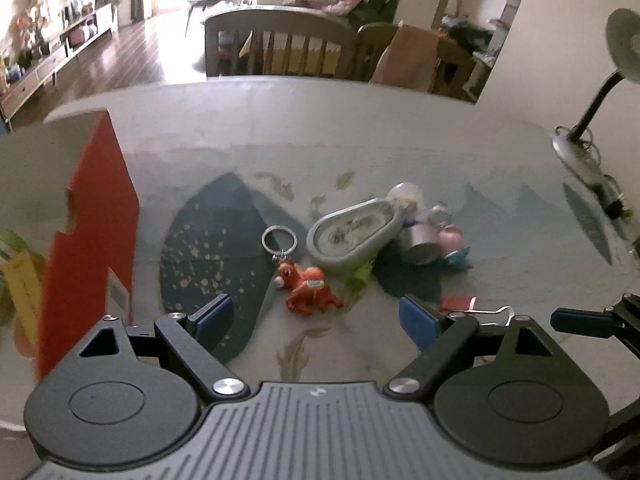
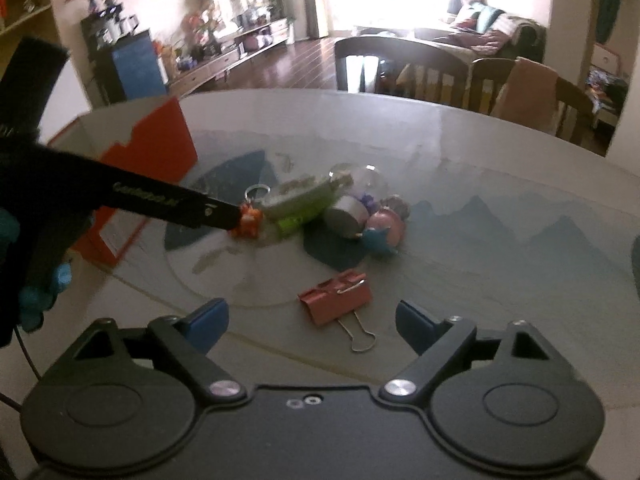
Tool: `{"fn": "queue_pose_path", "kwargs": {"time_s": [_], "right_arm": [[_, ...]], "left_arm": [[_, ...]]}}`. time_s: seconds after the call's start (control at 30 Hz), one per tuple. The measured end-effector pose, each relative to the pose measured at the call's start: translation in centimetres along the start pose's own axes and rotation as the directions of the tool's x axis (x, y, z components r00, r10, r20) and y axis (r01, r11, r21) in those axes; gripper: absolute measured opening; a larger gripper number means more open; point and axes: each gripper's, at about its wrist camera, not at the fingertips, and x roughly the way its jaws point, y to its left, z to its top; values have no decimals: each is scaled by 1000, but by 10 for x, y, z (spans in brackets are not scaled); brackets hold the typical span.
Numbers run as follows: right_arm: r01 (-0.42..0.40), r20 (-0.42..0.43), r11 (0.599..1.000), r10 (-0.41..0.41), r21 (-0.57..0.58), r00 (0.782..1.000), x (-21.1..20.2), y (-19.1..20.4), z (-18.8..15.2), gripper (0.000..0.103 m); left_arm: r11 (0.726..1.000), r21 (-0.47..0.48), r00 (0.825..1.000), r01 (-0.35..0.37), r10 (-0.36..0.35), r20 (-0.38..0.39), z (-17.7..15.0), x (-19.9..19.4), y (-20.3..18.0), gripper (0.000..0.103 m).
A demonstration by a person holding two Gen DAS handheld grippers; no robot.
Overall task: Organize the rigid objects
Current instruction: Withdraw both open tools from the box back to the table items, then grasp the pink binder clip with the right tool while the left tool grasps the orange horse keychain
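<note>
My left gripper [image 1: 316, 320] is open and empty, just short of an orange toy keychain [image 1: 308, 284] with a metal ring [image 1: 279, 238]. Behind it lie a grey oval dish [image 1: 352, 236], a green piece [image 1: 360, 274], a metal cup [image 1: 418, 242], a clear ball [image 1: 404, 194] and a pink and blue figure [image 1: 454, 246]. My right gripper [image 2: 312, 320] is open and empty, right in front of a red binder clip [image 2: 336, 296]. The same pile shows in the right wrist view: keychain [image 2: 250, 222], dish [image 2: 300, 200], cup [image 2: 348, 214], figure [image 2: 382, 232]. The left gripper's arm [image 2: 160, 200] reaches in over the keychain.
An open orange and white box [image 1: 88, 216] stands at the left of the table [image 1: 360, 128]; it also shows in the right wrist view [image 2: 156, 144]. A desk lamp [image 1: 588, 120] stands at the right. Chairs [image 1: 280, 40] stand behind the far edge. The binder clip [image 1: 460, 304] lies beside my left gripper.
</note>
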Motion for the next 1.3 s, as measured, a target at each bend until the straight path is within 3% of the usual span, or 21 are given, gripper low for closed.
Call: {"fn": "queue_pose_path", "kwargs": {"time_s": [0.5, 0.8, 0.83, 0.9, 1.07, 1.17, 1.3], "right_arm": [[-13, -27, 976, 7, -218, 1000, 52, -7, -5, 85], [-47, -35, 970, 40, -237, 999, 68, -9, -3, 74], [-48, -32, 970, 41, -238, 999, 68, -9, -3, 74], [-52, -29, 970, 46, -239, 999, 68, -8, -3, 72], [-60, -27, 972, 55, -227, 998, 68, -8, -2, 67], [-64, -30, 974, 59, -216, 998, 66, -7, -2, 55], [-56, -36, 977, 49, -207, 998, 64, -2, -2, 52]], "left_arm": [[999, -22, 999, -34, 34, -21, -1, 50, 6, 90], [999, -13, 999, -40, 40, -4, 1, 56, 7, 88], [999, -6, 999, -44, 44, -1, 0, 55, 7, 85], [998, 16, 998, -55, 54, 8, 0, 54, 4, 66], [999, 39, 999, -37, 37, 5, 1, 52, 2, 47], [996, 72, 999, -52, 52, 2, 2, 52, -2, 35], [996, 65, 999, -55, 55, 3, 3, 52, -1, 34]]}}
